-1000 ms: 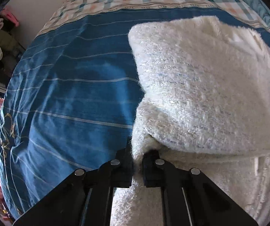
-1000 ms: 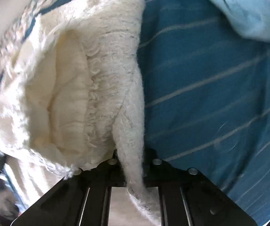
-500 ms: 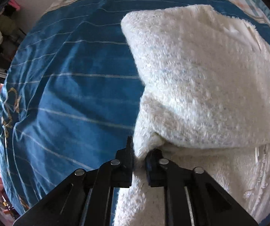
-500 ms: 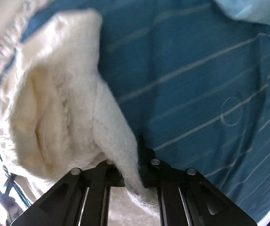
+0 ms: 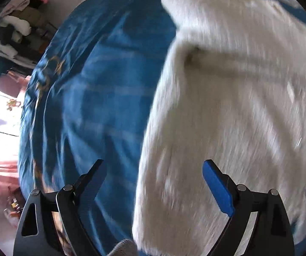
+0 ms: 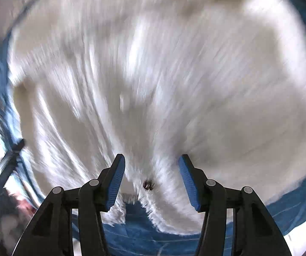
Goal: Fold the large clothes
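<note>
Both let go: left gripper (image 5: 153, 170) wide, right gripper (image 6: 151, 166) wide; fluffy white garment (image 5: 238, 106) ahead, resting on bed (image 5: 93, 106), likely fold laid.

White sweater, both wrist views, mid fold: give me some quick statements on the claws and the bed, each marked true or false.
1. The left claw is open. True.
2. The right claw is clamped on the white sweater. False: its jaws stand apart, and the fabric between them is not pinched.
3. The sweater lies on a blue striped bedspread. True.
4. The bedspread is red. False: it is blue.
</note>
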A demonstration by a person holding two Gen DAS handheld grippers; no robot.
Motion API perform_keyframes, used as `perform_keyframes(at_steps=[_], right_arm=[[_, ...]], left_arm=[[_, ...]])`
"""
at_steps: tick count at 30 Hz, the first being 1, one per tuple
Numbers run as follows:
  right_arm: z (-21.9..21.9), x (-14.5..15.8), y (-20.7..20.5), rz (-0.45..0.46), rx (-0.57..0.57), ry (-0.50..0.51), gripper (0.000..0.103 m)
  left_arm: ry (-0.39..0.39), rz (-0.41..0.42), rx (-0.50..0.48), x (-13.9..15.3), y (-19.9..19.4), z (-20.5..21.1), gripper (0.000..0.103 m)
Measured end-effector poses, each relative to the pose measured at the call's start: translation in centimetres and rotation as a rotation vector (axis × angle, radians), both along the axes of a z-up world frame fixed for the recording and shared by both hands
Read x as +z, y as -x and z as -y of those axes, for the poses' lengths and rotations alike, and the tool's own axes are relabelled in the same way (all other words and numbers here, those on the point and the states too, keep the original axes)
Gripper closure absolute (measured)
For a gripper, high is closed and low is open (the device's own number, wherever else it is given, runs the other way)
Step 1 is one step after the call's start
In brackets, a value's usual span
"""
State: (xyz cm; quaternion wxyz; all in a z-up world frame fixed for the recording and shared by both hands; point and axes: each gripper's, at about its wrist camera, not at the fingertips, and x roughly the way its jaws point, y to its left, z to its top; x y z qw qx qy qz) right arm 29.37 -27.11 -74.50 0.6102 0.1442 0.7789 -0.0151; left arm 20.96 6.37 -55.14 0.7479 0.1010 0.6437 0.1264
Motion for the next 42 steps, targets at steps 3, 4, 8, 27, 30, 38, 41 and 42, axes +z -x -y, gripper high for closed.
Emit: perform_keyframes(at_steps=[3, 4, 8, 27, 30, 38, 41, 42], right_arm=[[-2.3, 0.7, 0.8, 0.094, 0.072, 0.138, 0.087], [-2.8, 1.3, 0.7, 0.101, 0.083, 0.168, 0.088], [-3.9, 3.4, 0.6, 0.108, 0.073, 0.11, 0.092], [26.6, 10.0, -8.0, 0.174, -0.199, 0.132, 0.04], [28.9, 6.1, -9.9, 0.174, -0.128, 0.091, 0.045], [37.0, 2.3, -9.8, 0.111, -0.079, 0.055, 0.062], [38.3, 5.7, -12.5, 0.208, -0.003, -0.012, 0.058], [37.8, 6.1, -13.5, 0.241, 0.035, -0.023, 0.057]], left_arm=[[-0.063, -0.036, -0.029, -1.8, 2.5, 1.1, 0.011], [-0.068, -0.04, -0.04, -2.5, 3.2, 1.4, 0.011], [-0.059, 0.018, -0.076, -2.7, 4.1, 0.7, 0.011], [0.141, 0.089, 0.092, 1.1, 1.3, -1.4, 0.0], [0.103, 0.143, 0.057, 3.2, 0.2, 2.4, 0.0], [-0.023, 0.168, 0.047, 3.3, -0.9, 13.5, 0.0], [-0.103, 0.163, 0.053, 2.2, -1.9, 17.0, 0.0], [-0.129, 0.146, 0.066, 1.3, -2.7, 17.7, 0.0]])
